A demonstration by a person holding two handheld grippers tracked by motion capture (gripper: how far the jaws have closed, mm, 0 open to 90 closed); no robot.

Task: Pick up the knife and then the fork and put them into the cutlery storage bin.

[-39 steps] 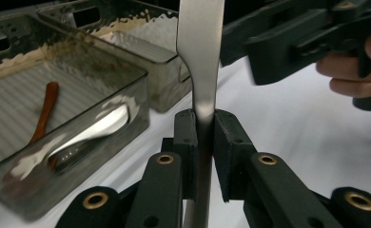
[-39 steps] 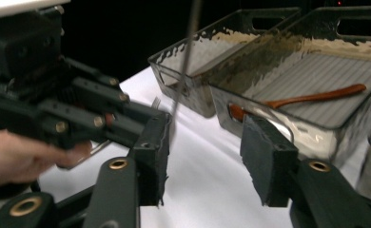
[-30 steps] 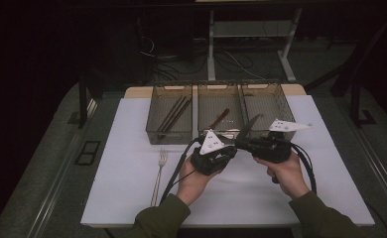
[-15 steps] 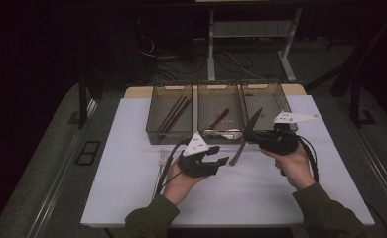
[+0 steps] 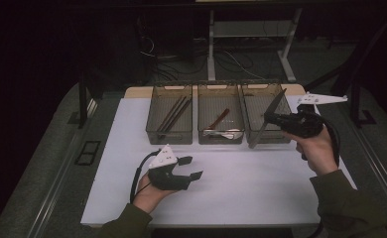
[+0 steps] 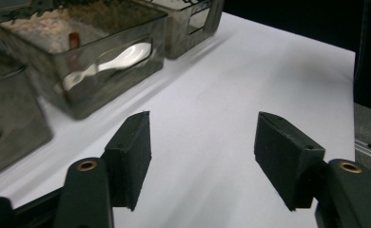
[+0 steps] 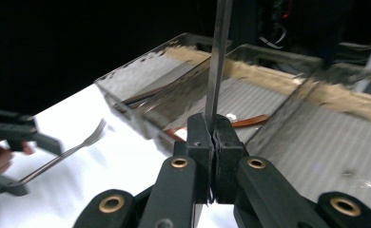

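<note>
My right gripper [image 5: 273,119] is raised in front of the right basket [image 5: 281,139] and is shut on a long table knife [image 5: 258,135]. The knife slants from above the basket down toward the table. In the right gripper view the blade [image 7: 219,57] rises straight up from the closed pads of the right gripper [image 7: 213,142]. My left gripper [image 5: 192,167] is low over the white table near the front, pointing right. Its jaws have just been opening, and the left gripper [image 6: 198,137] has only bare table between them. A fork [image 7: 64,152] lies on the table by the left gripper [image 7: 12,161].
Three mesh baskets stand in a row at the back of the white tabletop [image 5: 261,188]. The left basket [image 5: 169,136] holds dark sticks. The middle basket [image 5: 220,140] holds a red-handled spoon [image 6: 122,54]. Dark floor and table legs lie beyond.
The two grippers were together at the table's middle. The left one has opened and drawn back to the left and nearer the person. The right one has gone right and up with the knife.
</note>
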